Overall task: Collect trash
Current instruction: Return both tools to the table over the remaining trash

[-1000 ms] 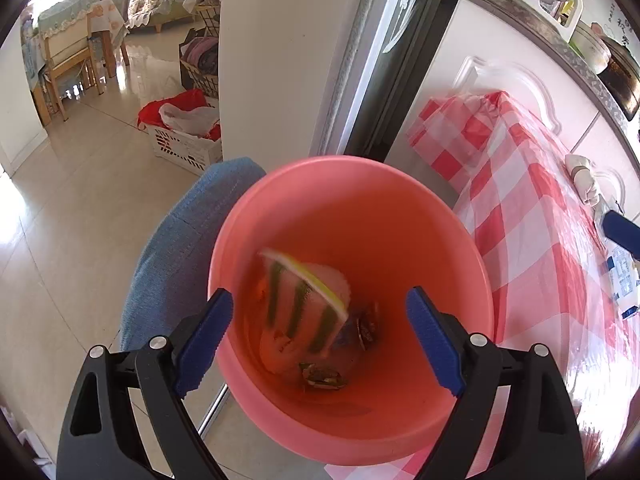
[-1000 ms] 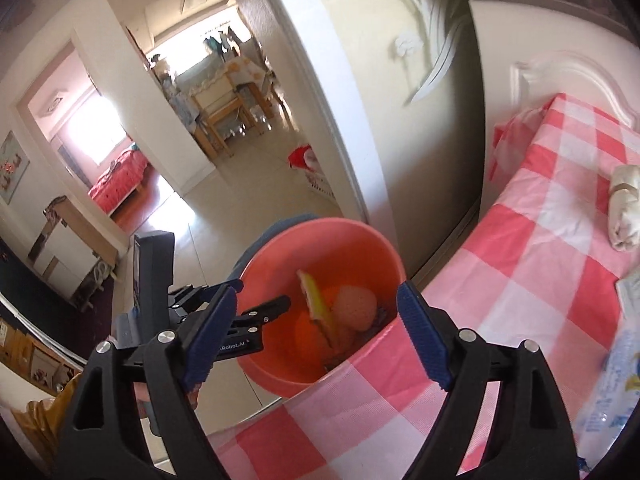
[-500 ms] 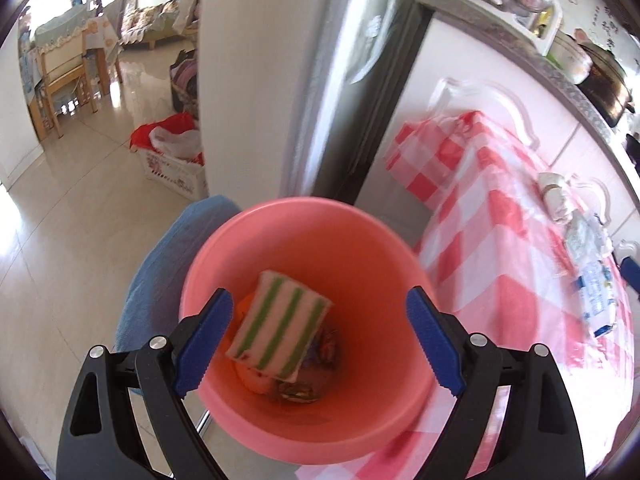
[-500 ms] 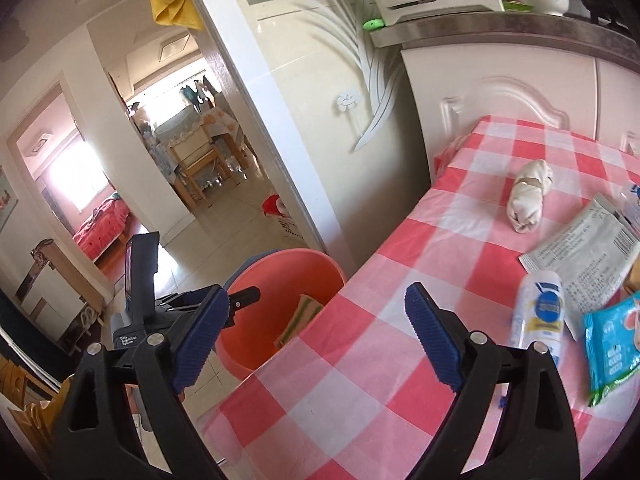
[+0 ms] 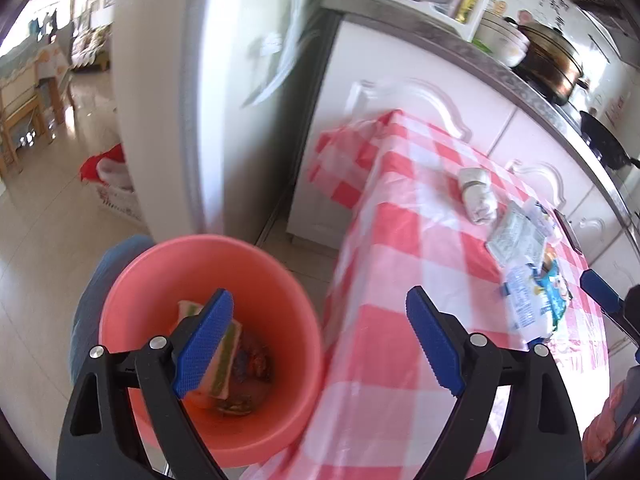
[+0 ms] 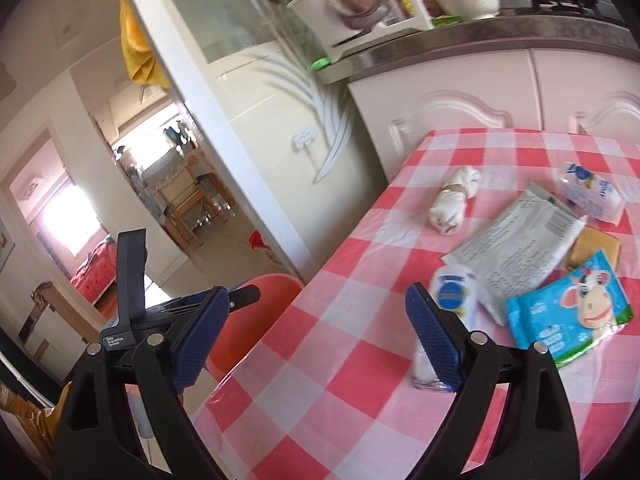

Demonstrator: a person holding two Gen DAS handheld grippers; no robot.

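Beside the pink bucket (image 5: 208, 280), both sets of my jaws are spread wide and carry nothing.

Striped sponge (image 5: 224, 356) lies inside that bucket; on the checked worktop (image 6: 360, 360) next to it I count five pieces: one small bottle (image 6: 452, 300) nearest, one paper sheet (image 6: 520, 248), one wipes pack (image 6: 568, 312), one rolled wad (image 6: 452, 200), one white pouch (image 6: 592, 192). Bottle looks light, slick, round; I'd grip its middle.

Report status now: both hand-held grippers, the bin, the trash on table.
Left hand-held gripper open, empty. Right hand-held gripper open, empty, over table. Striped sponge in pink bin. Small bottle nearest, nothing blocking.
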